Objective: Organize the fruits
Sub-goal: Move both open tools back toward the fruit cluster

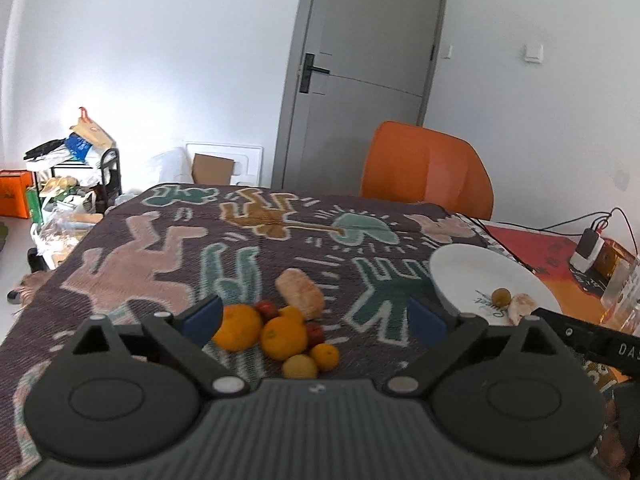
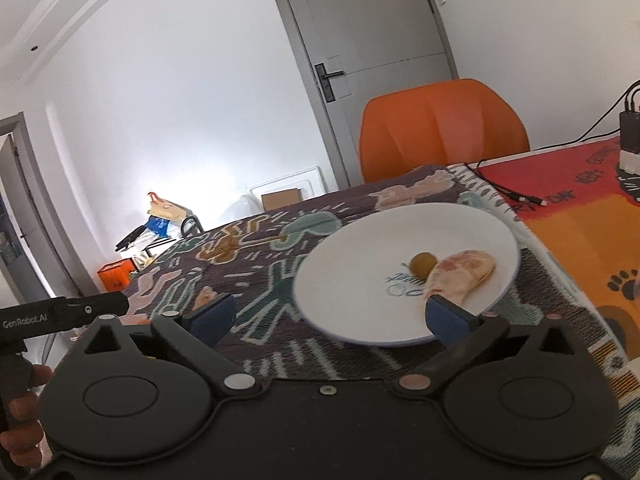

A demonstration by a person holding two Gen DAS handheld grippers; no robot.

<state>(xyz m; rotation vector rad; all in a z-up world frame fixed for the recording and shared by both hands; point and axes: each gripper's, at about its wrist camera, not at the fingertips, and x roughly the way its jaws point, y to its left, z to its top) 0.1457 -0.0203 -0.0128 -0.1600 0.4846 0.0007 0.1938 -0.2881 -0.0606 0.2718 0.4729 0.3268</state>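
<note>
On the patterned table cloth [image 1: 132, 276], beside the round white plate [image 1: 460, 276]: heaped oranges [image 1: 280, 336].
Both tools, left [image 1: 314, 318] and right [image 2: 330, 314], gape wide, empty; a small yellow-brown fruit [image 2: 423, 264] lies on the plate.

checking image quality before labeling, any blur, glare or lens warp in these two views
Left wrist view: fruit pile and tablecloth slightly soft, door frame bowed by fisheye, bright glare on the wall. Right wrist view: near rim of the white plate smeared by motion blur, ceiling lines strongly curved, wall blown out behind the clutter; both views have dark corners.
</note>
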